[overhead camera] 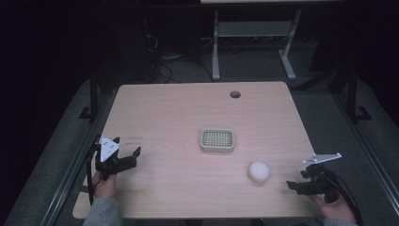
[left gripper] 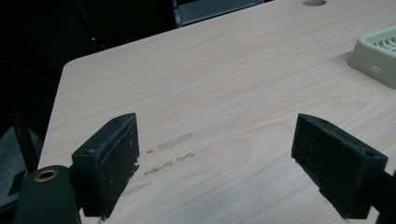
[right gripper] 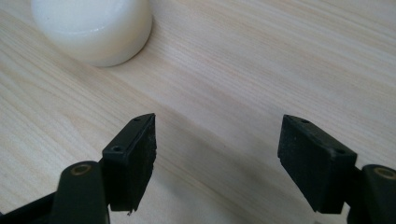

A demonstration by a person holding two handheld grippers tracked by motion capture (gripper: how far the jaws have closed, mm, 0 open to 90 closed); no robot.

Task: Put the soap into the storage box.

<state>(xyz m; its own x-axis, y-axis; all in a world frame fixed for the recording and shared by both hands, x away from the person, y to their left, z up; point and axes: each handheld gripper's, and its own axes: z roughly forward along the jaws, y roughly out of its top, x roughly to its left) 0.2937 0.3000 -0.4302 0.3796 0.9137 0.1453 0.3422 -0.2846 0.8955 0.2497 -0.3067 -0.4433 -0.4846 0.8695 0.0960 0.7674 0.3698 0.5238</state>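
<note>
the white round block [overhead camera: 259,171] sits on the table [overhead camera: 179,108] toward the near right, just right of the pale slotted tray [overhead camera: 217,140]. from the left, the left gripper [overhead camera: 130,156] hovers with jaws spread, empty; the right gripper [overhead camera: 297,181], also spread wide, sits near the block, apart from it.

A round cable hole [overhead camera: 235,94] pierces the wooden table [overhead camera: 179,108].

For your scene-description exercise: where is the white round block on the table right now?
In the high view the white round block sits near the table's front right, just left of the right tongs and below-right of the pale slotted tray.
</note>
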